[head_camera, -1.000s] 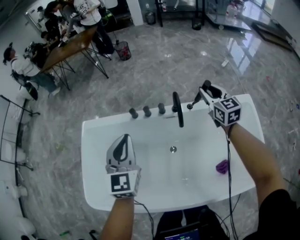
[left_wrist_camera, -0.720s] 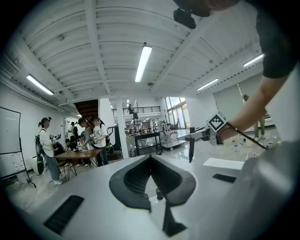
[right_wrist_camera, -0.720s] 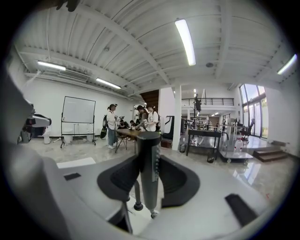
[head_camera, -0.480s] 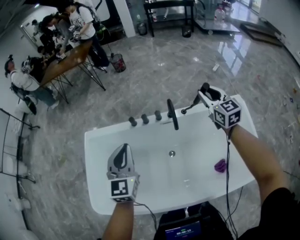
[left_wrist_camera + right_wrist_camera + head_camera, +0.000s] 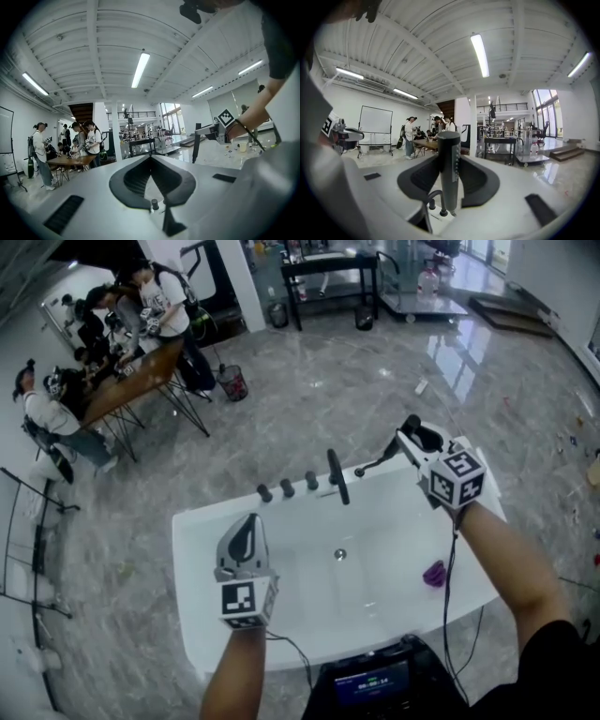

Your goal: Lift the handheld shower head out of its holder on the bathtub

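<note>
Left gripper (image 5: 248, 519) level, fingers (image 5: 129, 180) together; right gripper (image 5: 412, 435) level, farther out, fingers (image 5: 476, 180) clamping shower head (image 5: 449, 159)

Lab/office hall, whiteboard (image 5: 376, 121), worktable (image 5: 136, 367) w/ people (image 5: 161, 292)

At ten o'clock, a brown wooden table (image 5: 131, 376); black wire waste bin (image 5: 232, 383) at eleven; small purple object (image 5: 434, 573) at four.

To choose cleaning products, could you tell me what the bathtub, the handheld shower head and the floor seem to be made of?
Bathtub: smooth, seamless white with a soft sheen, probably acrylic or enamel.
Handheld shower head: matte dark grey stick, either metal or coated plastic.
Floor: polished grey veined stone or marble-look tile, mirroring window light.
</note>
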Tool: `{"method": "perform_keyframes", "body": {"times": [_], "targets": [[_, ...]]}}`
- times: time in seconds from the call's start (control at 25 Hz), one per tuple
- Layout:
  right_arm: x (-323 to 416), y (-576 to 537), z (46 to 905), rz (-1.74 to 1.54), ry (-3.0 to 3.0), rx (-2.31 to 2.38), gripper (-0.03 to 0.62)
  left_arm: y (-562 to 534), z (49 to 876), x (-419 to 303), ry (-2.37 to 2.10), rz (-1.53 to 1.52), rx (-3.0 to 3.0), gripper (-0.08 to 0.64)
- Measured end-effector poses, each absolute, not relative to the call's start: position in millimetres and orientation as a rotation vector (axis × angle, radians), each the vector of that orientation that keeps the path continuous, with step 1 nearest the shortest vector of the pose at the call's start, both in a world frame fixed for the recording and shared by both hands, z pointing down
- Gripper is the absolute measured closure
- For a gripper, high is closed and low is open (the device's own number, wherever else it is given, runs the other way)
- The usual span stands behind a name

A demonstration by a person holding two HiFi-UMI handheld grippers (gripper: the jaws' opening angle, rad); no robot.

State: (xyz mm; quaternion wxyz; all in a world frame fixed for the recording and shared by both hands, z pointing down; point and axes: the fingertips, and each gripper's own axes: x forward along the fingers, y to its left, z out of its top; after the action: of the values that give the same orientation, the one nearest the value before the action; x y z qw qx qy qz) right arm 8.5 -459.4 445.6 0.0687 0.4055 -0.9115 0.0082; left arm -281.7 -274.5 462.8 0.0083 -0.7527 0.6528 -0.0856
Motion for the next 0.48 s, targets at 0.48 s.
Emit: {"method": "perform_keyframes", "body": {"times": [0.48], "targets": [[29.1, -406.0, 382.7, -0.058, -2.795, 1.220, 0.448, -266.8, 422.2, -259.8, 1.987, -0.184, -2.363, 0.552]]}}
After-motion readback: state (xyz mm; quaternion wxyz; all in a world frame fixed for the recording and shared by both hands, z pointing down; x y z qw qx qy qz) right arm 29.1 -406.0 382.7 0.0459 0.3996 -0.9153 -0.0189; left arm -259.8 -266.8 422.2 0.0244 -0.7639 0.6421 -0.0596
